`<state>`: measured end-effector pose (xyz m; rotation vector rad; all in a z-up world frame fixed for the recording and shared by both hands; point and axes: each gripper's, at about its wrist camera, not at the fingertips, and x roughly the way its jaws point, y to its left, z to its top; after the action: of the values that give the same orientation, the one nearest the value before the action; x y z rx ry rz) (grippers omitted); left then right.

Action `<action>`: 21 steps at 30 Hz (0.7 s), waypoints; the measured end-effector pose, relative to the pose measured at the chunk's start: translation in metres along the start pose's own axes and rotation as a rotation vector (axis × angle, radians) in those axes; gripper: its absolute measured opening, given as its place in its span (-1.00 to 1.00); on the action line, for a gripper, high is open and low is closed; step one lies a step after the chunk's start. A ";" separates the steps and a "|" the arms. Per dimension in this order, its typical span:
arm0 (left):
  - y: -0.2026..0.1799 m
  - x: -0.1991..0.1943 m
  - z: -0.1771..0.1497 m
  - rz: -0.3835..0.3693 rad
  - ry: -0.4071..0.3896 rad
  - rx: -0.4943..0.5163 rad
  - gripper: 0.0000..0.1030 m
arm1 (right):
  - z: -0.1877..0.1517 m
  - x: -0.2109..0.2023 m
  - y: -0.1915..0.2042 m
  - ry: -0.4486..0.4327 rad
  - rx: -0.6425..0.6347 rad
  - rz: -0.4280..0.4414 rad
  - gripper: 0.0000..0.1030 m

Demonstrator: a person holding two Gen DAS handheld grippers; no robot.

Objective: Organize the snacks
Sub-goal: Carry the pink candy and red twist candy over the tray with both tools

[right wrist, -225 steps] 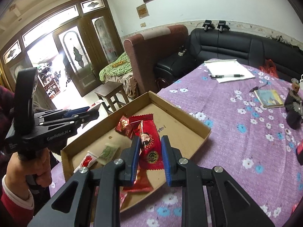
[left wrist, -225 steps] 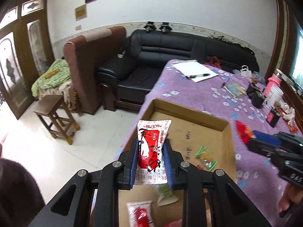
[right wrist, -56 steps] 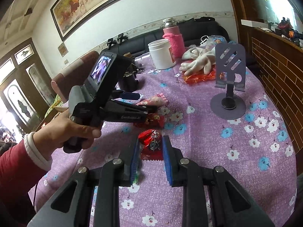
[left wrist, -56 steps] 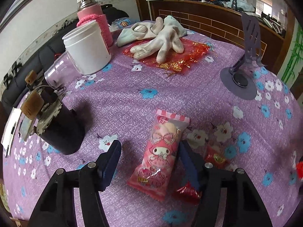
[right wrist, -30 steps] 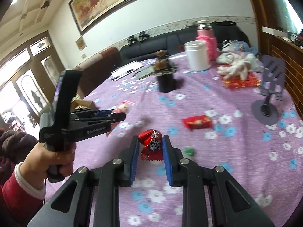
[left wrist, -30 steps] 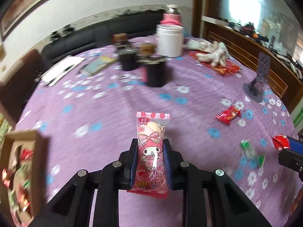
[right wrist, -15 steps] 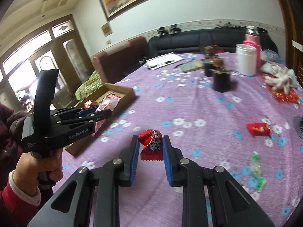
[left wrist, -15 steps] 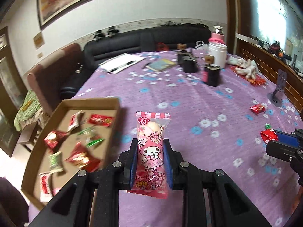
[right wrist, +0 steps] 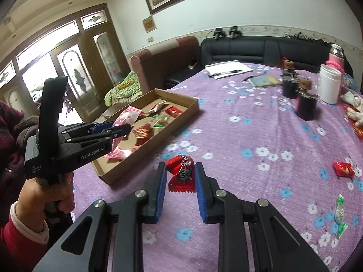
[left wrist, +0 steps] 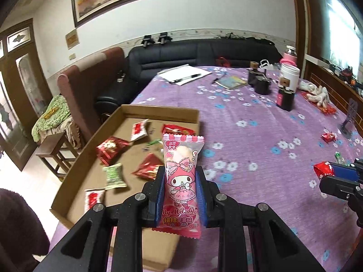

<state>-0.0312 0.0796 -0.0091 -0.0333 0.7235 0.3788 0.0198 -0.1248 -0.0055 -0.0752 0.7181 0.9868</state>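
left claw clamped on pink snack pack, over near edge of cardboard tray | right claw pinching red candy above surface, right of tray | carry both over tray's bare floor, lower, then release

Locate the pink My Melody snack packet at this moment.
In the left wrist view, the pink My Melody packet stands upright, clamped in the left gripper, just over the near right part of the cardboard tray.
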 end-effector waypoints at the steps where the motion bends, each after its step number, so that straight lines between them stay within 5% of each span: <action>1: 0.005 -0.001 -0.001 0.006 -0.005 -0.009 -0.50 | 0.001 0.002 0.003 0.003 -0.007 0.002 -0.54; 21: 0.058 0.001 -0.010 0.078 -0.004 -0.078 -0.50 | 0.024 0.041 0.049 0.031 -0.096 0.061 -0.54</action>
<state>-0.0572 0.1320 -0.0118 -0.0786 0.7074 0.4819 0.0080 -0.0581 0.0020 -0.1535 0.7044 1.0808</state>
